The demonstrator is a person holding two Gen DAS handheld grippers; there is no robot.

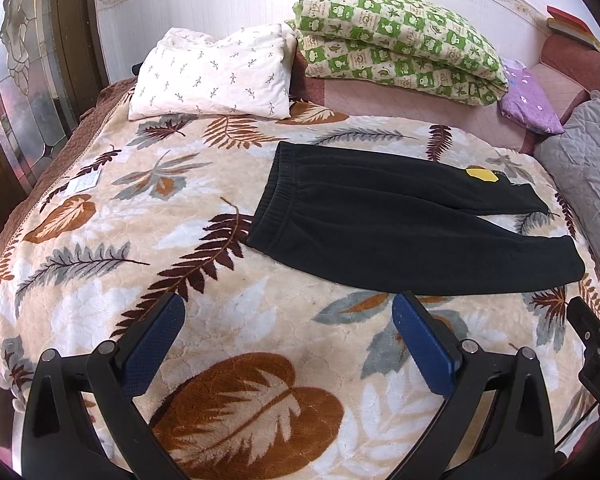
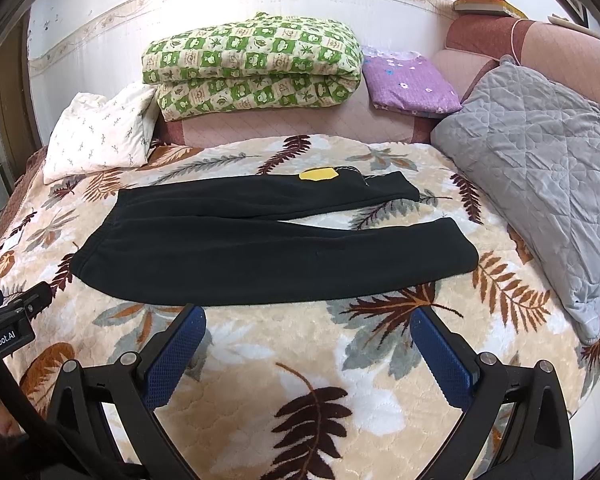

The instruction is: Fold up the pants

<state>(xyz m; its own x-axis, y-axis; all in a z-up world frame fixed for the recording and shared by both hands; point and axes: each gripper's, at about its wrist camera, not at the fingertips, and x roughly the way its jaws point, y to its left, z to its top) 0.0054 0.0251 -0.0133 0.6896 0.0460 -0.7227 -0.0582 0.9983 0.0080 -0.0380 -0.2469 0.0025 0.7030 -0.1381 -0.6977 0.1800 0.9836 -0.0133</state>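
Pants [image 2: 260, 248] flat mid-frame, unfolded; my left gripper [image 1: 288, 340] and right gripper [image 2: 308, 344] gape wide, empty (next: grab near leg).

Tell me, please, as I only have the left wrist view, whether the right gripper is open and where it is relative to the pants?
Observer: The right gripper is open and holds nothing. It is over the leaf-print blanket, just short of the near edge of the black pants.
Operator: Thank you. Could you also say whether the grey pillow at my right edge touches the leg cuffs?
Observer: It does not. The grey quilted pillow lies to the right of the cuffs, and a strip of blanket shows between them.
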